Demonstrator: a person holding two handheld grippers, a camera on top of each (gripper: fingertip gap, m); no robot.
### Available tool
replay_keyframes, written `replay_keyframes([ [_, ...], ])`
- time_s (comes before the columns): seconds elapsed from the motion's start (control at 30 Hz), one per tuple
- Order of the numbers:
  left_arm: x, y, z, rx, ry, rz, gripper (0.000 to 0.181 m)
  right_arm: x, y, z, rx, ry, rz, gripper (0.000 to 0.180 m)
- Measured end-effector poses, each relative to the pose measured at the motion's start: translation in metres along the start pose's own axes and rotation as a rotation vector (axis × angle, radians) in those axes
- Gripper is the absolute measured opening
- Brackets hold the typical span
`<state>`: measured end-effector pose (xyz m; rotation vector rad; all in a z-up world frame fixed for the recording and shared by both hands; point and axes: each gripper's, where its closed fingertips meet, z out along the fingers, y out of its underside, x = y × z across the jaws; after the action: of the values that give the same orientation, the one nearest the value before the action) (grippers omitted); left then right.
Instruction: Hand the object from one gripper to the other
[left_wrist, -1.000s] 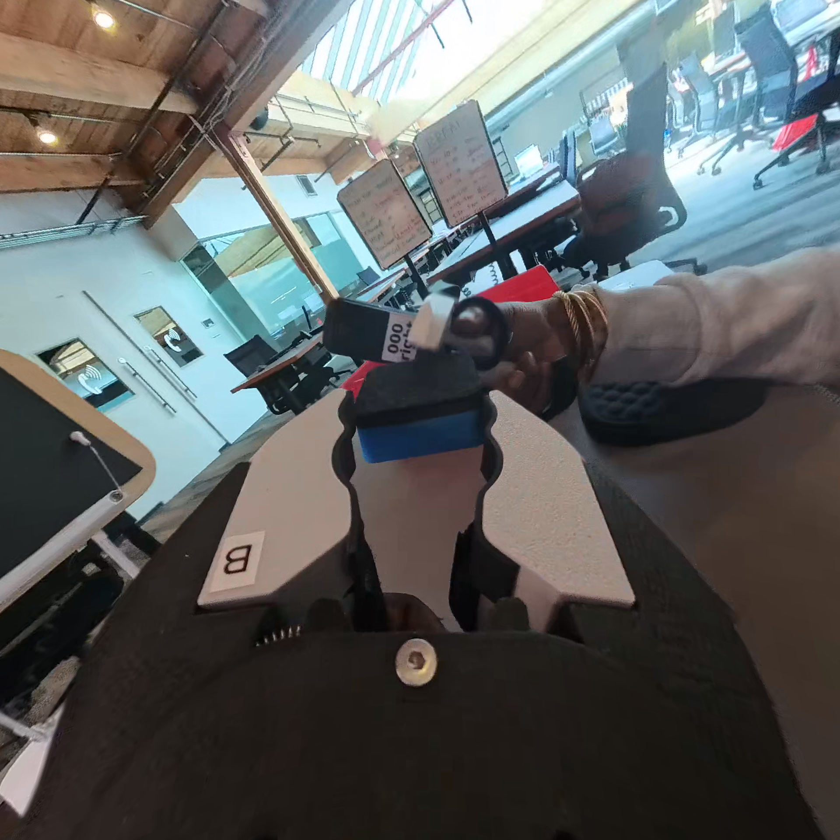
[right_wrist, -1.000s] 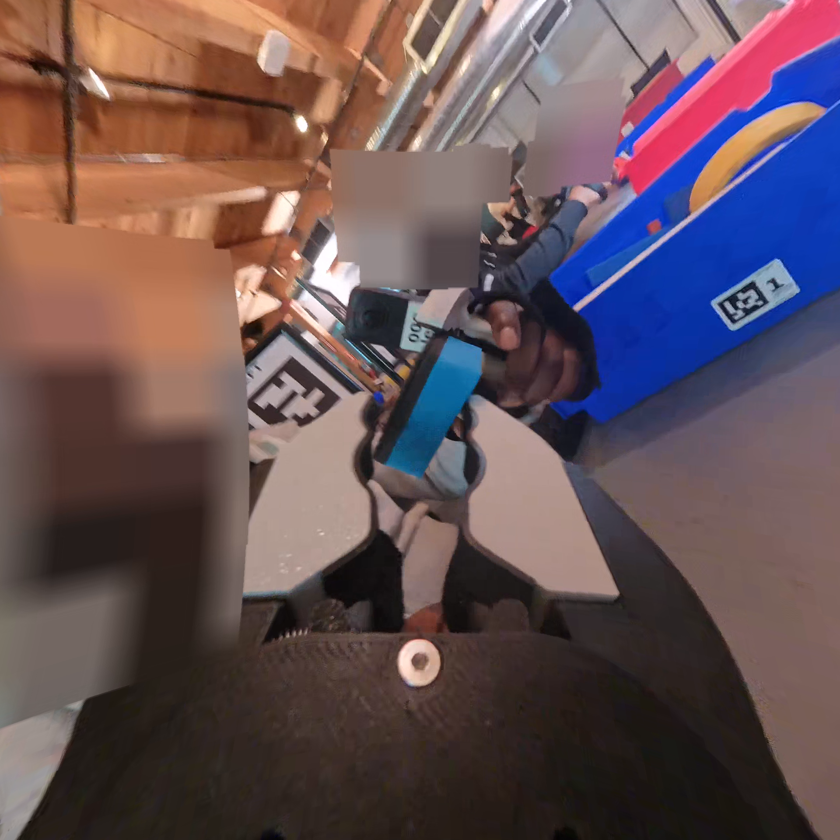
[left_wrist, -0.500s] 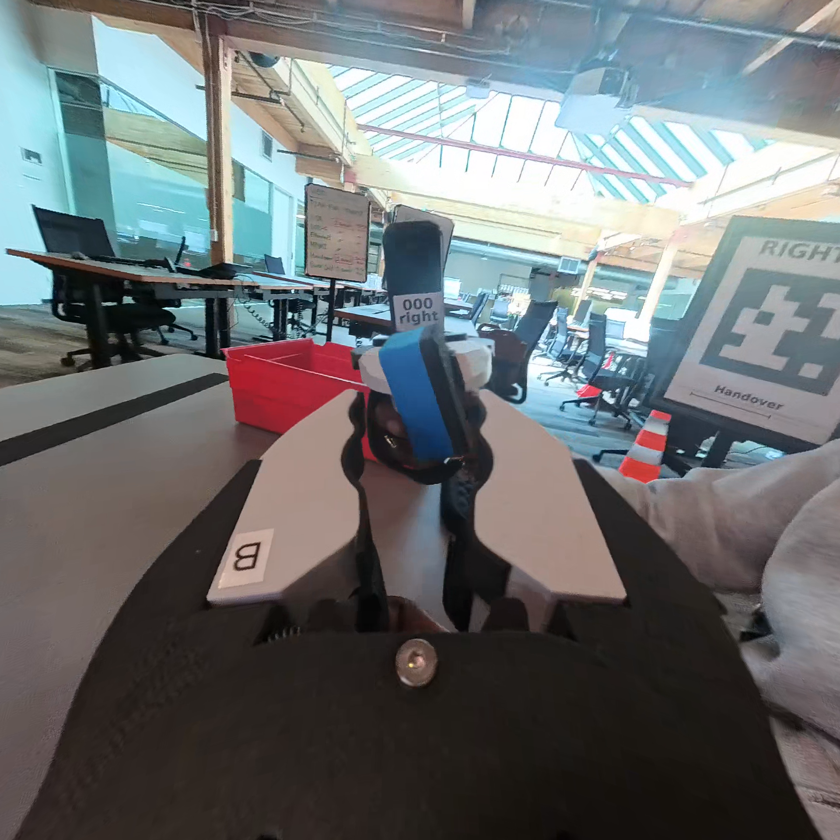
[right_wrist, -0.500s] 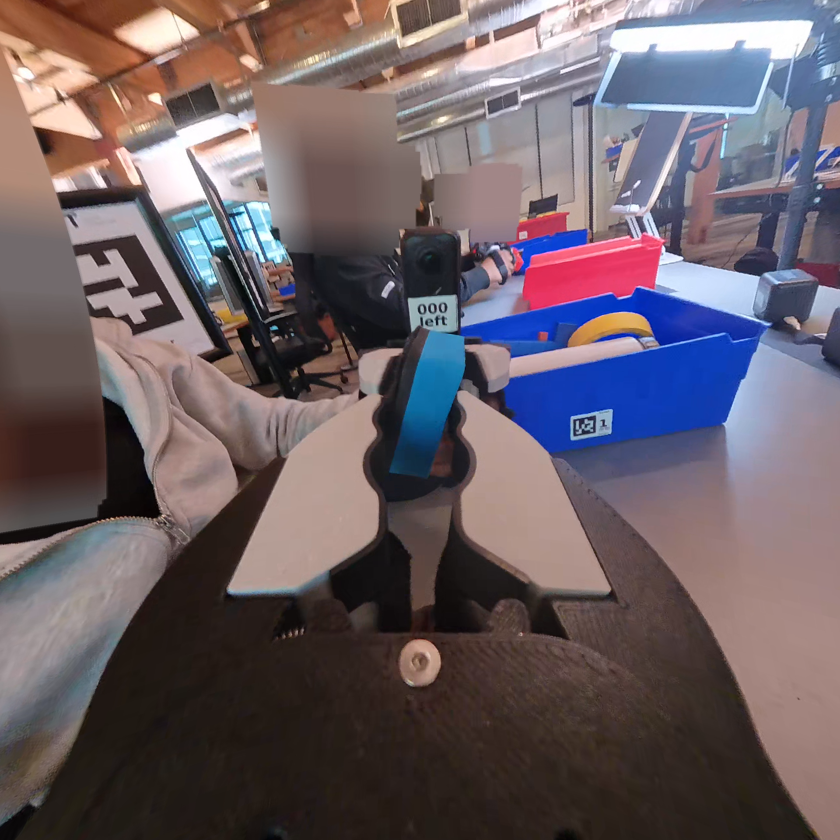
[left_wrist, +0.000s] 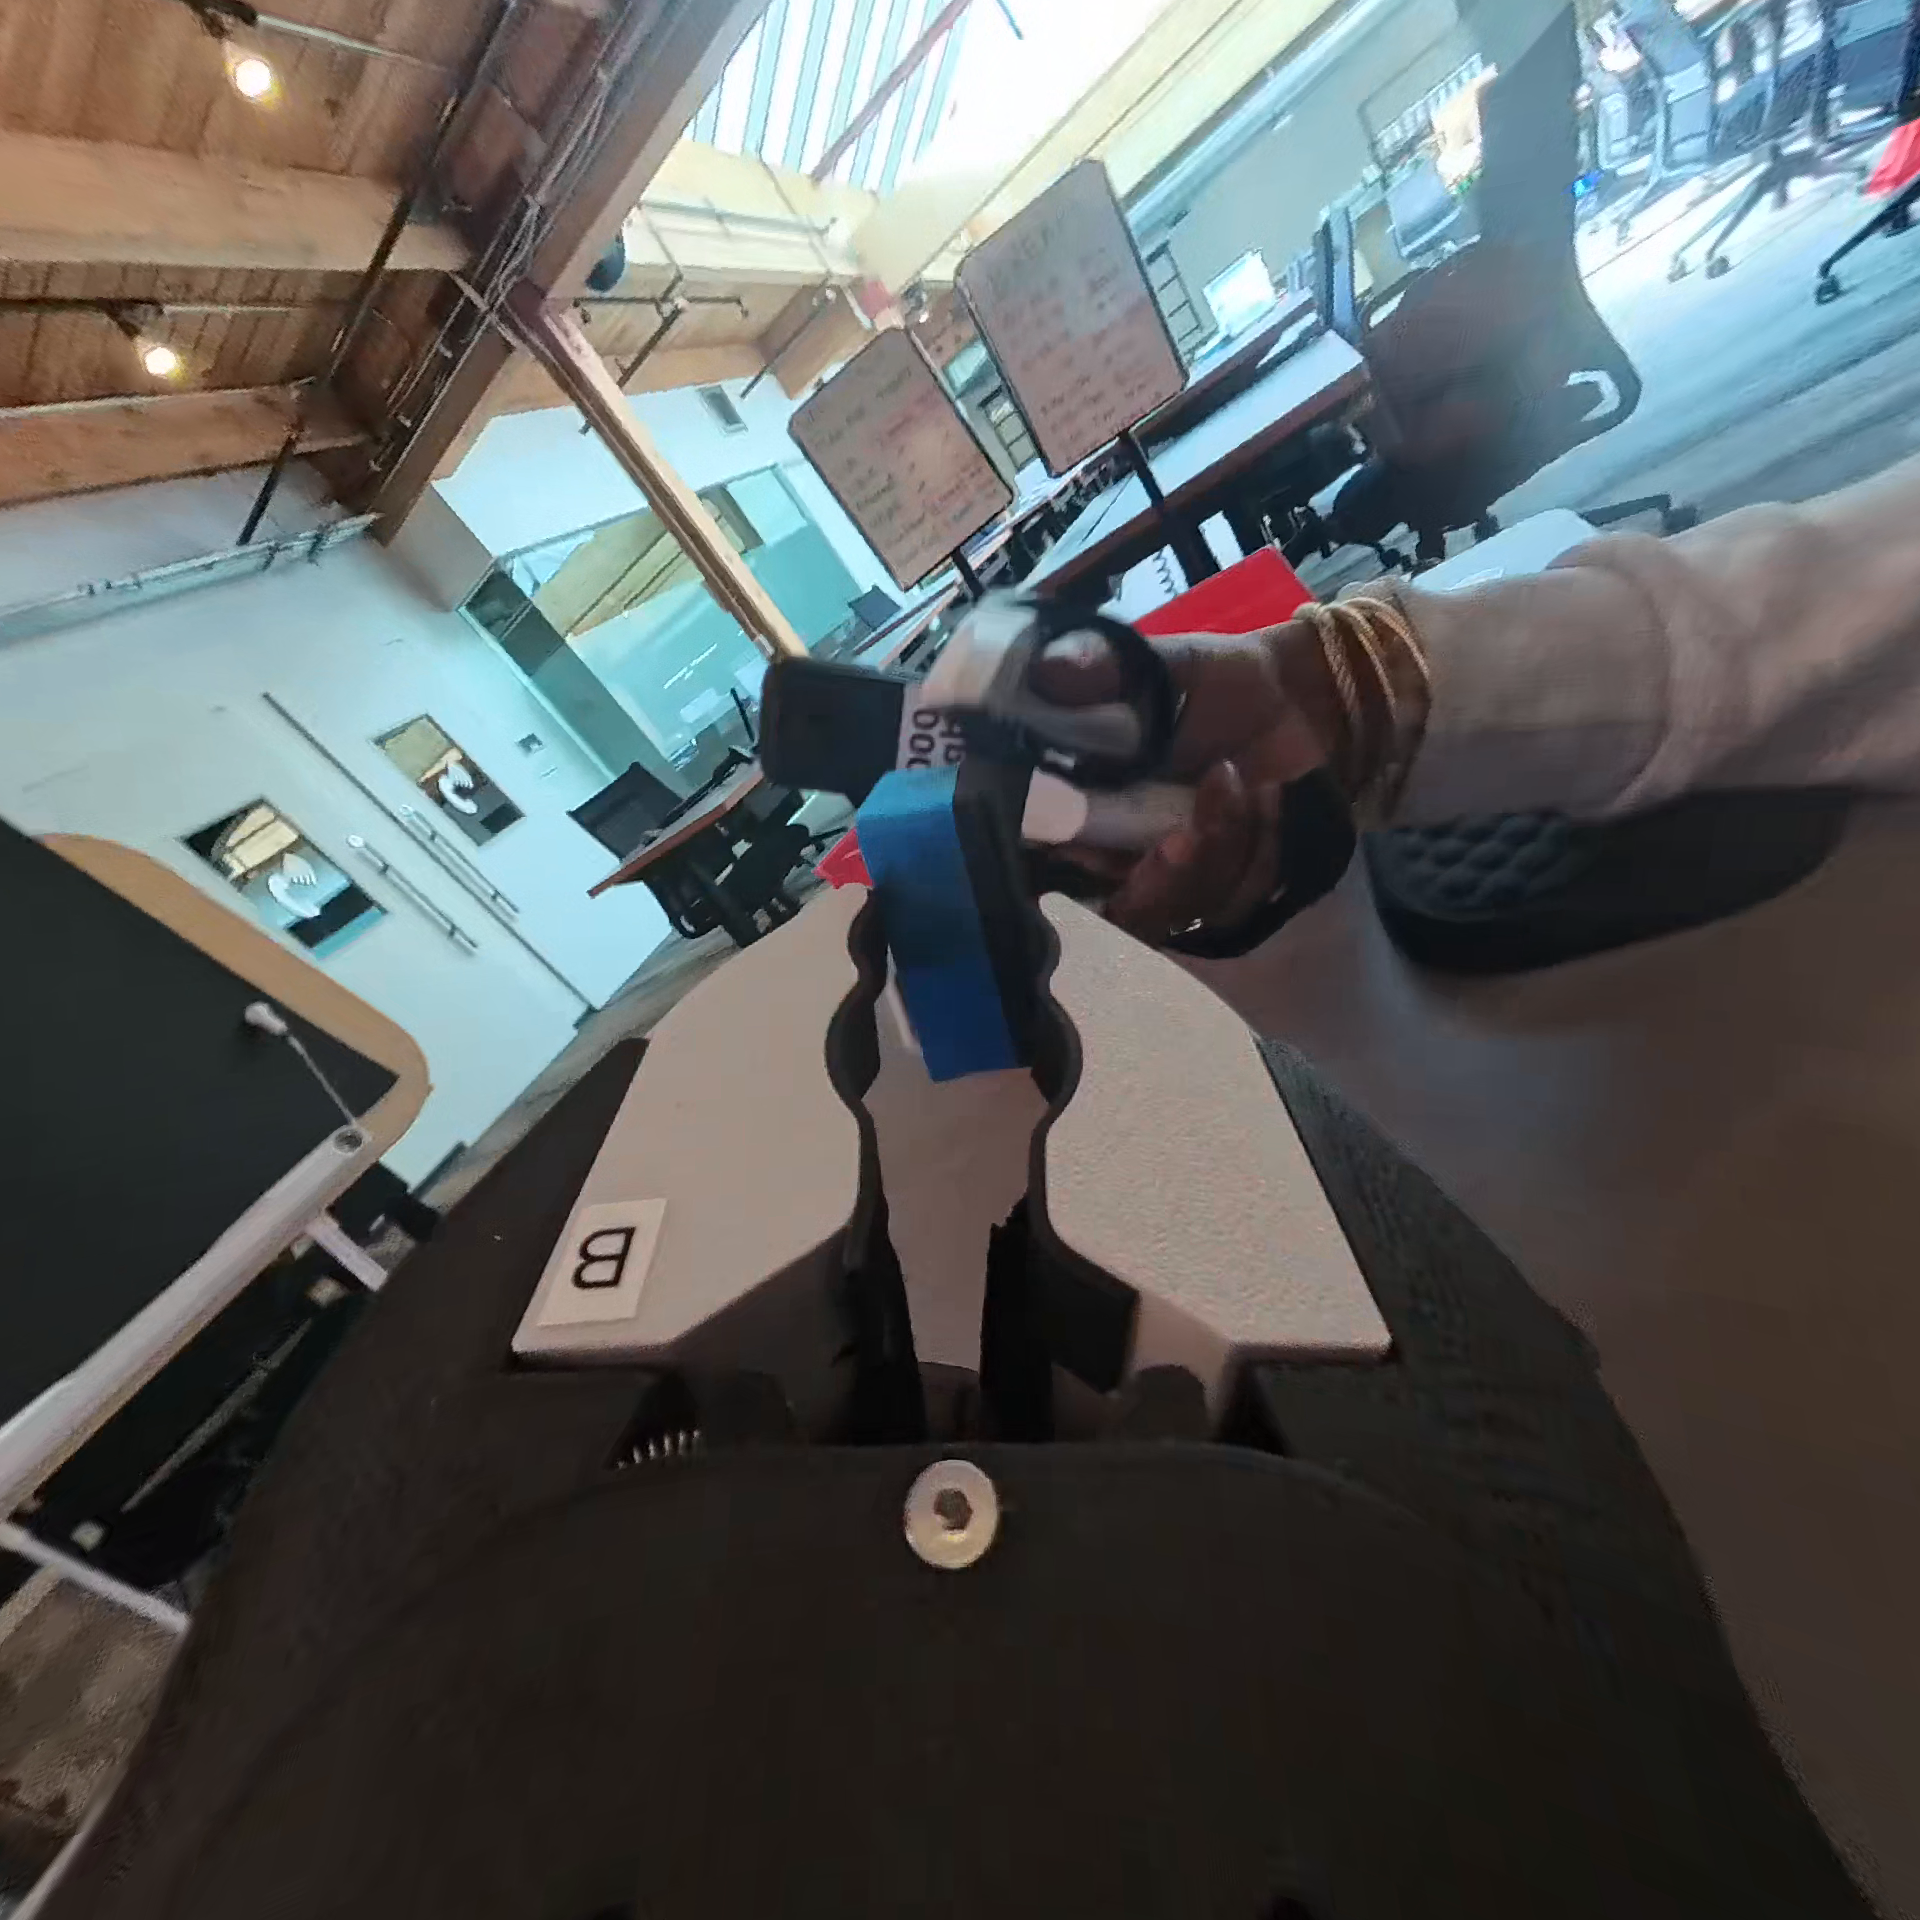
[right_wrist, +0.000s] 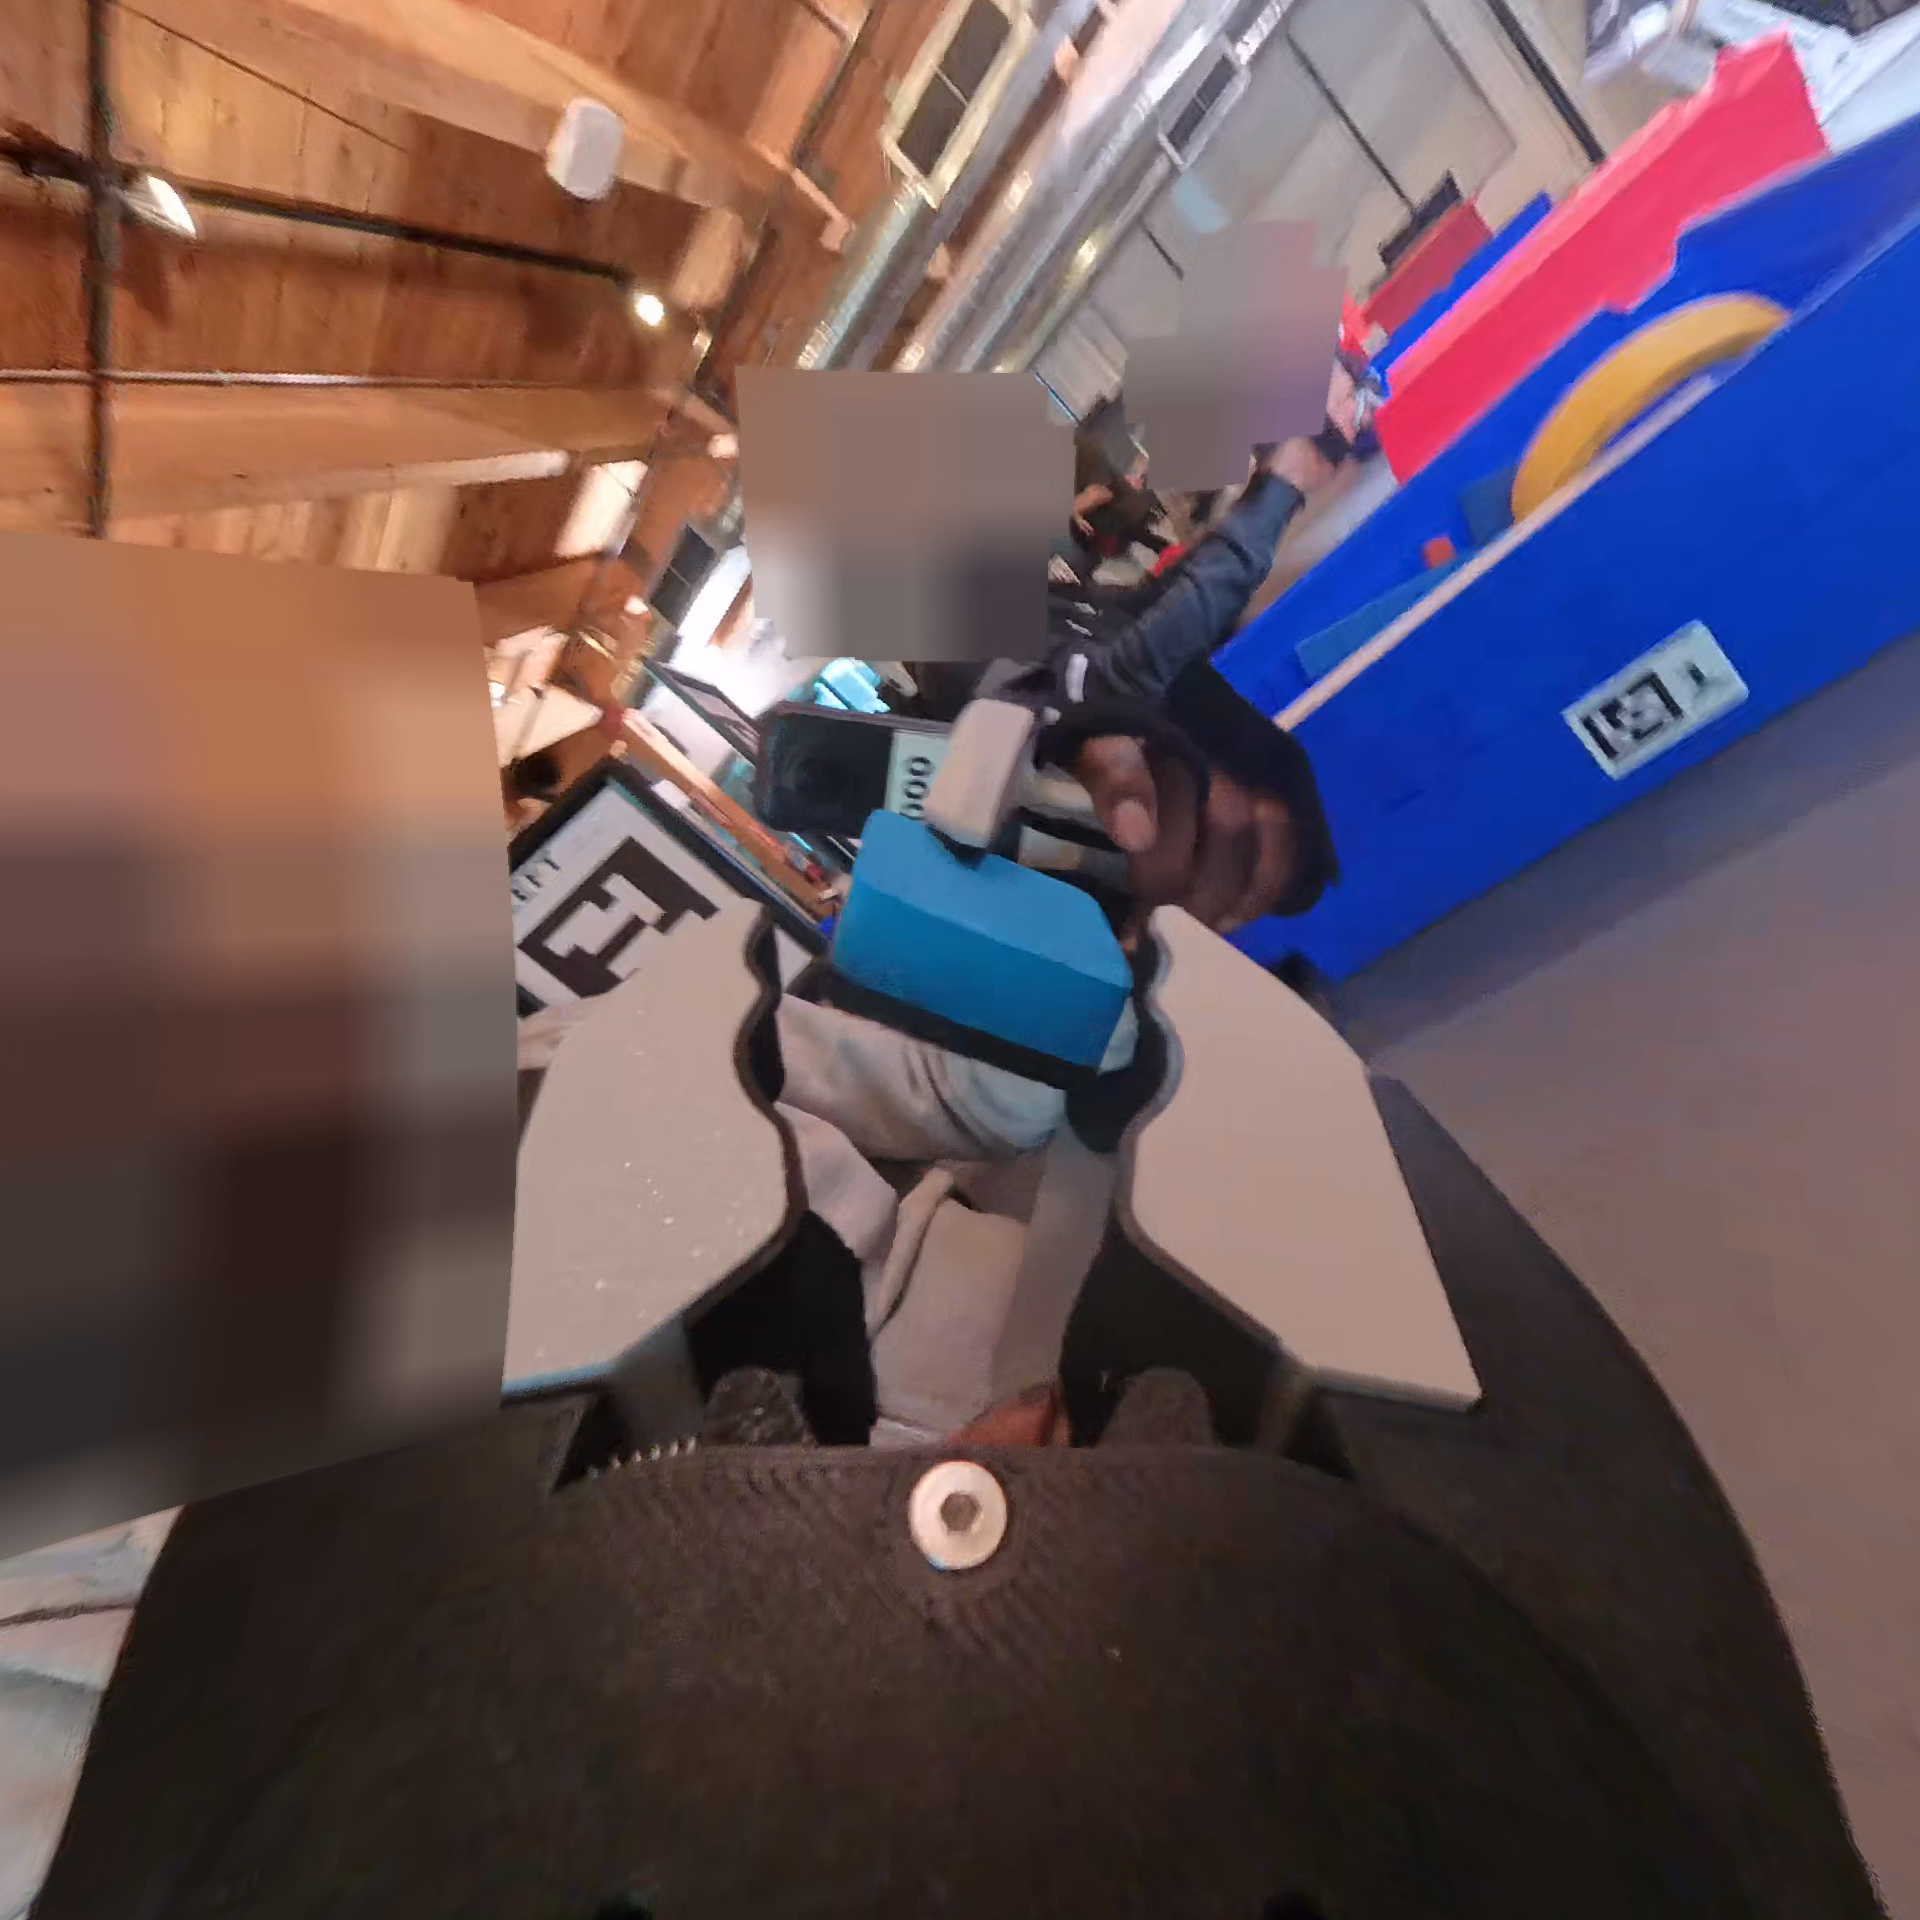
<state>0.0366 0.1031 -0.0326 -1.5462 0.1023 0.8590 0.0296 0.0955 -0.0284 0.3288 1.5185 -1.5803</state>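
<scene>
A: Status on the handover?

B: Mid-transfer. The left gripper (left_wrist: 951, 940) is clamping the blue block (left_wrist: 930, 883) across its thin side, blue face to the left and black layer to the right. The block is sitting at the fingertips, up in the air and clear of the table (right_wrist: 1662, 1091).

A: And the right gripper (right_wrist: 956, 966)?

B: Its jaws are spread wide, straddling the block's long side. The right end is looking close to the right finger and there's a gap on the left. I can't tell whether it's touching.

A: So it's not taken yet.

B: That's my read. The left is carrying the whole load.

A: Next move?

B: The right needs to centre on the block and close firmly. Only then should the left be opening and backing off. The long-side grip is looking skewed, so there's some risk of it slipping.
</scene>
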Motion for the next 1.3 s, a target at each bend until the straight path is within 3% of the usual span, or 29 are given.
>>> replay_keyframes([
  [0.03, 0.001, -0.001, 0.000, 0.009, 0.001, 0.003, 0.025, 0.003, 0.004, 0.001, -0.022, 0.017, -0.002, 0.057],
  [0.1, -0.002, -0.002, 0.000, 0.014, -0.031, -0.015, 0.025, 0.003, 0.003, 0.000, -0.021, 0.027, -0.036, 0.056],
  [0.17, -0.008, -0.007, 0.000, 0.066, -0.062, -0.117, 0.039, -0.005, -0.003, -0.001, 0.000, 0.016, -0.134, 0.056],
  [0.23, -0.012, -0.009, -0.001, 0.099, -0.048, -0.296, 0.056, -0.019, -0.011, -0.003, 0.045, 0.010, -0.306, 0.056],
  [0.33, -0.010, -0.009, 0.001, 0.123, 0.060, -0.608, 0.077, -0.024, -0.017, -0.005, 0.049, 0.144, -0.624, 0.056],
  [0.47, -0.007, -0.017, 0.000, 0.200, 0.163, -0.825, 0.077, -0.024, -0.010, 0.002, -0.017, 0.246, -0.882, 0.056],
  [0.53, -0.008, -0.021, -0.002, 0.234, 0.157, -0.807, 0.061, -0.022, -0.005, 0.006, -0.053, 0.253, -0.929, 0.056],
  [0.57, -0.007, -0.023, -0.004, 0.249, 0.165, -0.779, 0.053, -0.020, -0.002, 0.008, -0.070, 0.258, -0.935, 0.056],
  [0.73, -0.005, -0.026, -0.007, 0.244, 0.158, -0.645, 0.052, -0.022, -0.001, 0.011, -0.054, 0.213, -0.839, 0.055],
  [0.8, -0.005, -0.028, -0.008, 0.245, 0.101, -0.461, 0.051, -0.027, -0.005, 0.008, -0.002, 0.118, -0.638, 0.059],
  [0.9, -0.005, -0.026, -0.009, 0.191, 0.029, -0.202, 0.051, -0.023, -0.011, -0.002, 0.052, -0.016, -0.253, 0.047],
  [1.0, 0.000, -0.019, -0.006, 0.134, 0.033, -0.094, 0.051, -0.015, -0.006, -0.004, 0.037, -0.091, -0.044, 0.035],
  [1.17, -0.002, -0.015, -0.003, 0.118, 0.003, -0.147, 0.052, -0.011, -0.002, -0.005, -0.010, 0.001, -0.156, 0.025],
  [1.3, -0.014, -0.019, -0.005, 0.199, 0.027, -0.524, 0.061, -0.020, -0.015, -0.008, 0.053, 0.094, -0.477, 0.023],
])
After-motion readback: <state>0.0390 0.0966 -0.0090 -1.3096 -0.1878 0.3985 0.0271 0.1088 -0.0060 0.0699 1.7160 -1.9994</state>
